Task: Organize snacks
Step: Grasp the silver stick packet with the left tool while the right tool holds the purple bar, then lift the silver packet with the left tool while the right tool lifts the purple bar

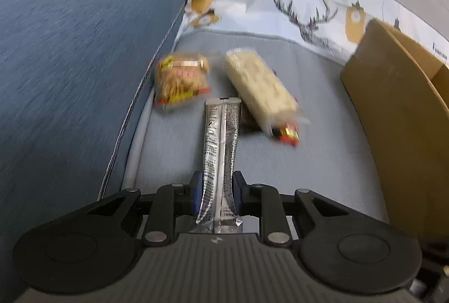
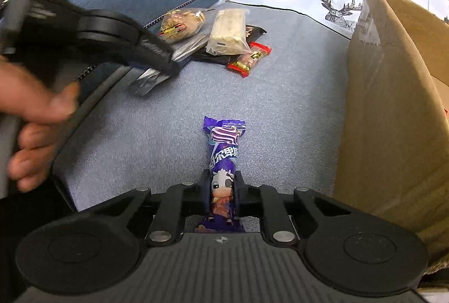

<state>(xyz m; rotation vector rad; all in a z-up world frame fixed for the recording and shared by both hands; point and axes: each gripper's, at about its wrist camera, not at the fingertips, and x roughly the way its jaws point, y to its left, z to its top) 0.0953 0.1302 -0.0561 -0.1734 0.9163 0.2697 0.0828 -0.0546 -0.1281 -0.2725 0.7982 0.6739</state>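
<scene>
Nearest, my right fingers [image 2: 222, 192] were clamped on the purple candy bar [image 2: 224, 162] near its lower end, most of the wrapper sticking out ahead over the grey sofa seat [image 2: 280, 106]. Risk: held so far back, the long free end could swing or slide out on the way to the cardboard box [image 2: 393, 106] at the right. The box wall stood tall beside me, so a low carry could catch the wrapper on its edge.

My left fingers [image 1: 215, 195] were clamped on the silver stick pack [image 1: 221, 151], again near its close end. The foil looked slick and already bowed between the pads; I judged it could twist or slip. Its far tip lay just beside the pale wafer pack [image 1: 259, 86], so a careless lift could drag that neighbour along.

Farther off lay the rest of the pile: the yellow snack bag [image 1: 182, 78] by the blue armrest [image 1: 84, 50], the wafer pack resting on a dark wrapper [image 2: 254, 32], and a small red candy [image 2: 249, 58] at its near end.

Hard to make out: the left view was motion-blurred, so printing on the far packs was unreadable. The dark wrapper was mostly covered. The box's inside was hidden in both views, so I could not tell what it already held. In the right view, my left hand [image 2: 36, 134] was smeared and cut off at the frame edge.
</scene>
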